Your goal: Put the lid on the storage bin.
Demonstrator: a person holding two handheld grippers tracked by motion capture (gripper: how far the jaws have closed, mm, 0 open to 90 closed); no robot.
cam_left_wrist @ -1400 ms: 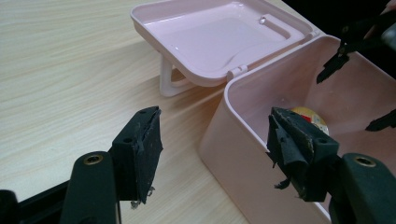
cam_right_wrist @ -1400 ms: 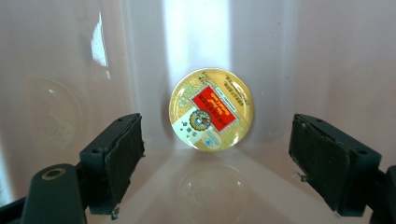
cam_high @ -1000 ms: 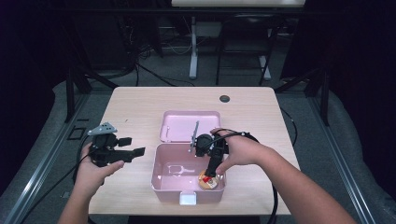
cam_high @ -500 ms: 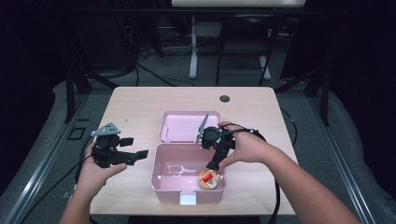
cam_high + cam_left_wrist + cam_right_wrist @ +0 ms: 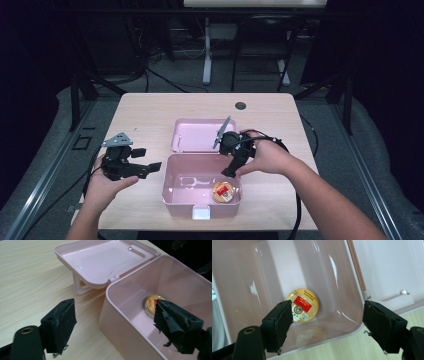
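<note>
At the near table edge sits an open pink box, and a round gold tin with a red label lies on its floor in the near right corner. The right gripper hangs over the box's far right rim, its jaws spread, just narrowing, holding nothing; the left gripper, also released and empty, hovers over bare table left of the box. The box's lid lies open flat behind, with clear tabletop beyond.
</note>
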